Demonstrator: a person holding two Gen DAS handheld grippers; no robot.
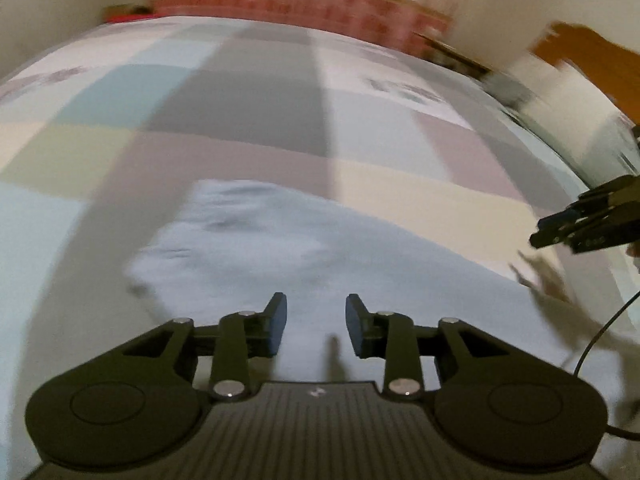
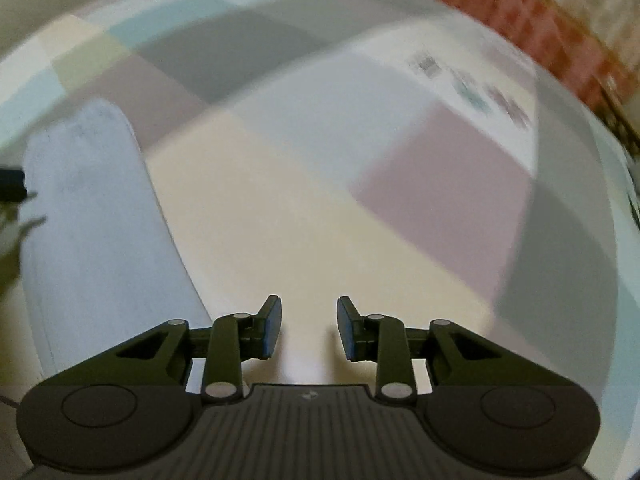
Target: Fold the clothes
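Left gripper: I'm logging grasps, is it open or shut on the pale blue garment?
Open: the left gripper has a clear gap between its fingers, above the pale blue garment, gripping nothing.

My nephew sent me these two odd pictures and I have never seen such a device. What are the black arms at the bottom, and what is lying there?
Each picture comes from a camera mounted on a hand-held gripper that a person carries. The left hand-held gripper hangs open over a pale blue garment lying on a pastel patchwork bedspread. The right hand-held gripper is open too, above bare bedspread, with the garment off to its left. Neither holds anything. Both pictures are blurred.
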